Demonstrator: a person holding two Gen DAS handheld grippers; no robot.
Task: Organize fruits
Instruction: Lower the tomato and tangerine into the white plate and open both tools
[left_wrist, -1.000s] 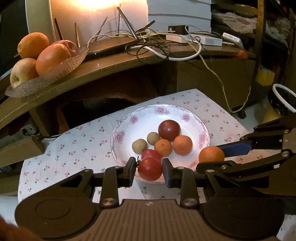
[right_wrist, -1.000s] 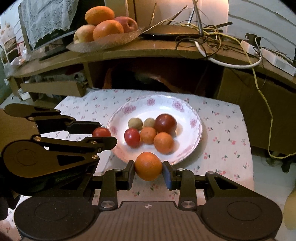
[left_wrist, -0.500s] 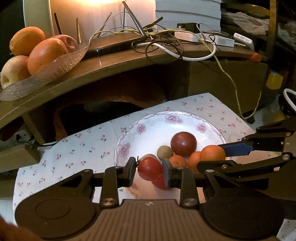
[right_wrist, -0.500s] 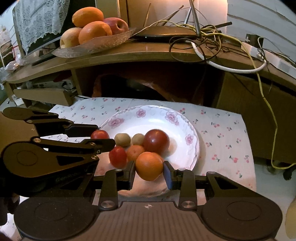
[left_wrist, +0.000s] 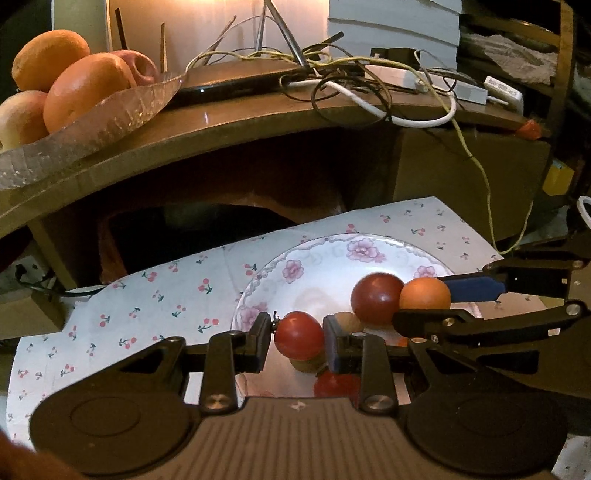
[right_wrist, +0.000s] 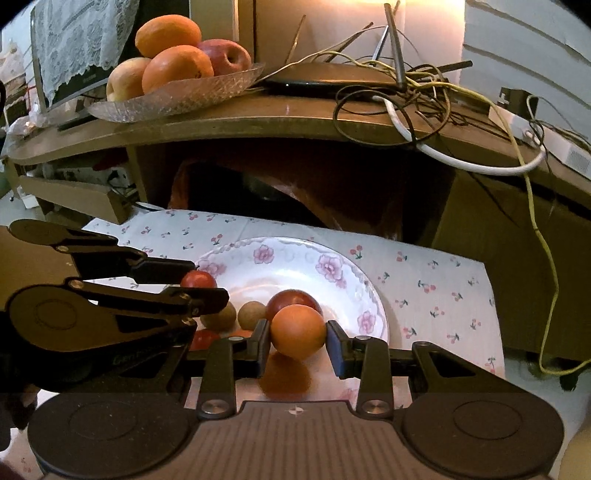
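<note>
Left hand-held gripper (left_wrist: 298, 339): clamped on a small red tomato (left_wrist: 299, 340), one pad on each side, held above the near left part of the plate (left_wrist: 325, 258).
Right hand-held gripper (right_wrist: 298, 333): clamped on a small orange (right_wrist: 298, 332), held over the near middle of the plate; its orange reflection shows on the glaze just beneath.
Plate: white, pink flowers round the rim, sitting on a cherry-print cloth (left_wrist: 155, 299) that covers the low bench.
Fruit in the plate: a dark red plum-like fruit (right_wrist: 293, 300) directly behind the held orange; two small tan round fruits (right_wrist: 252, 314) to its left, side by side; another red tomato (right_wrist: 204, 339) near the front edge, partly hidden by the left tool. More orange fruit beneath the tools, mostly hidden.
The two tools: close together over the plate, left one crossing in front of the right camera's lower left.
Shelf behind (right_wrist: 258, 118): curved wooden top, higher than the cloth. A clear glass dish (right_wrist: 177, 101) on its left end holds two large oranges (right_wrist: 177, 72) and two apples, one red and one pale.
Cables (right_wrist: 424, 92): a tangle of white, yellow and dark wires on the right of the shelf, one yellow strand hanging down the cabinet front.
Light: warm glow on the wall behind the shelf.
</note>
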